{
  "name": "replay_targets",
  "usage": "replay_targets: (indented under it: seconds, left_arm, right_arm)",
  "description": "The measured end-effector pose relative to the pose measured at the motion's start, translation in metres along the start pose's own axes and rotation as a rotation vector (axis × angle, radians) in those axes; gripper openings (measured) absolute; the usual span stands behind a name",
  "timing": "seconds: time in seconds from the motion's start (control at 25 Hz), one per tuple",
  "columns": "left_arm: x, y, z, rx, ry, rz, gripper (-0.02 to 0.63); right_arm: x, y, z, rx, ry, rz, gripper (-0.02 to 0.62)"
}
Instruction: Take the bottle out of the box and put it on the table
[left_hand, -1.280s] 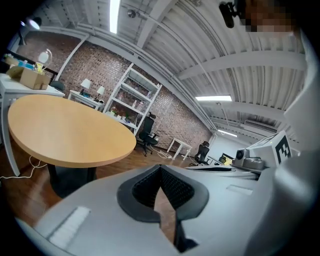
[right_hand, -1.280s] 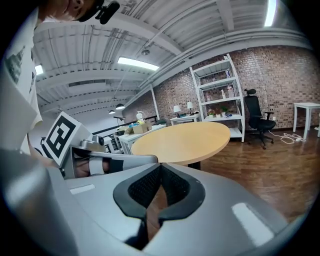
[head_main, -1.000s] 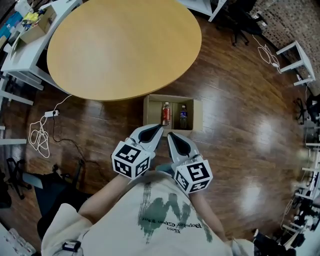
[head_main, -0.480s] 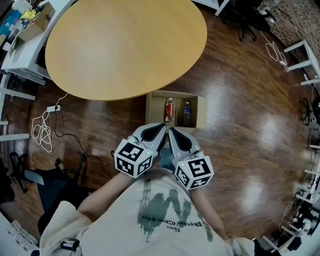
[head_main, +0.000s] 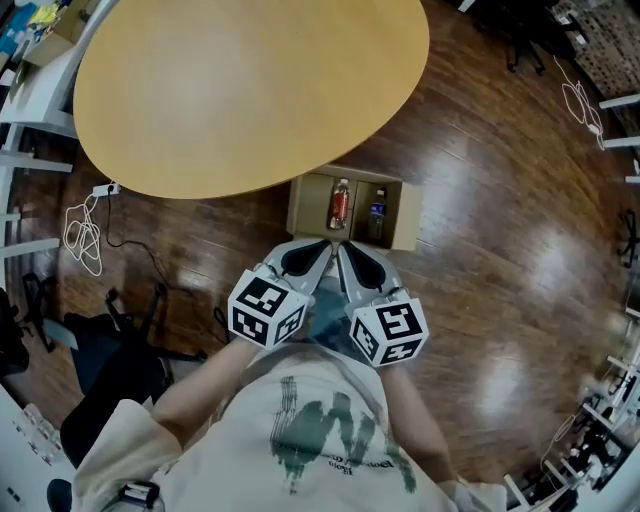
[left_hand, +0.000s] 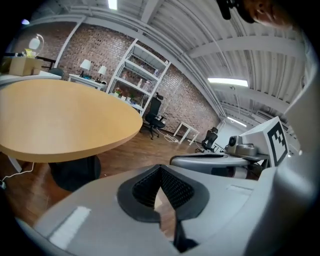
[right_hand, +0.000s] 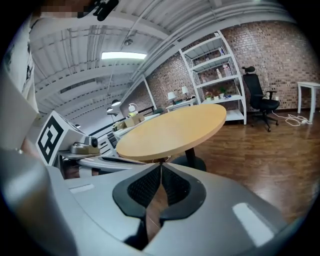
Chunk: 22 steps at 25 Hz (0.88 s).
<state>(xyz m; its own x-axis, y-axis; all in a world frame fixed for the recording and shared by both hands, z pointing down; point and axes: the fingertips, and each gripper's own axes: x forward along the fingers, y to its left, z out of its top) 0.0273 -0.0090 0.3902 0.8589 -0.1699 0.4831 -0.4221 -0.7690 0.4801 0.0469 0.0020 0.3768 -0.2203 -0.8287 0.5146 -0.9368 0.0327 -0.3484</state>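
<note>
Red-label bottle (head_main: 340, 203) inside open cardboard box (head_main: 408, 216); left tool (head_main: 322, 246), right tool (head_main: 342, 250) clenched, empty.

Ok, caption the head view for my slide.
Left hand-held gripper and right hand-held gripper, both shut, near a box holding two bottles, by a round table.

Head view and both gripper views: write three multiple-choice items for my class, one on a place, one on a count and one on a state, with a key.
1. Where is the box? A on the floor beside the table; B on the table; C on a chair.
2. How many bottles are in it? A one; B four; C two.
3. The left hand-held gripper and right hand-held gripper are: A holding a bottle; B shut and empty; C wide open.
Key: 1 A, floorboards surround it; 2 C, a red bottle and a blue bottle are inside; 3 B, both pairs of jaws meet on nothing.
</note>
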Motion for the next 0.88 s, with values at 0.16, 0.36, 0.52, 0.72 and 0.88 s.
replay_targets:
  seconds: [0.16,0.36,0.52,0.72,0.88]
  left_arm:
    - [0.041,0.016,-0.012,-0.002,0.037,0.032,-0.006]
    - [0.090,0.036,-0.026,-0.007,0.086,0.054,-0.006]
    - [0.130,0.049,-0.040,-0.037,0.084,0.088,-0.006]
    - [0.182,0.084,-0.082,-0.064,0.131,0.122,-0.006]
    - [0.222,0.112,-0.111,-0.092,0.153,0.153,-0.006]
  right_arm:
    - [0.023,-0.048,-0.014,0.016,0.042,-0.003,0.015]
    - [0.055,-0.099,-0.046,0.073,0.111,-0.010,0.017]
    - [0.080,-0.134,-0.075,0.111,0.138,0.000,0.017]
    - [0.123,-0.177,-0.124,0.146,0.177,-0.007,0.025]
    - [0.155,-0.222,-0.161,0.178,0.198,-0.014,0.026]
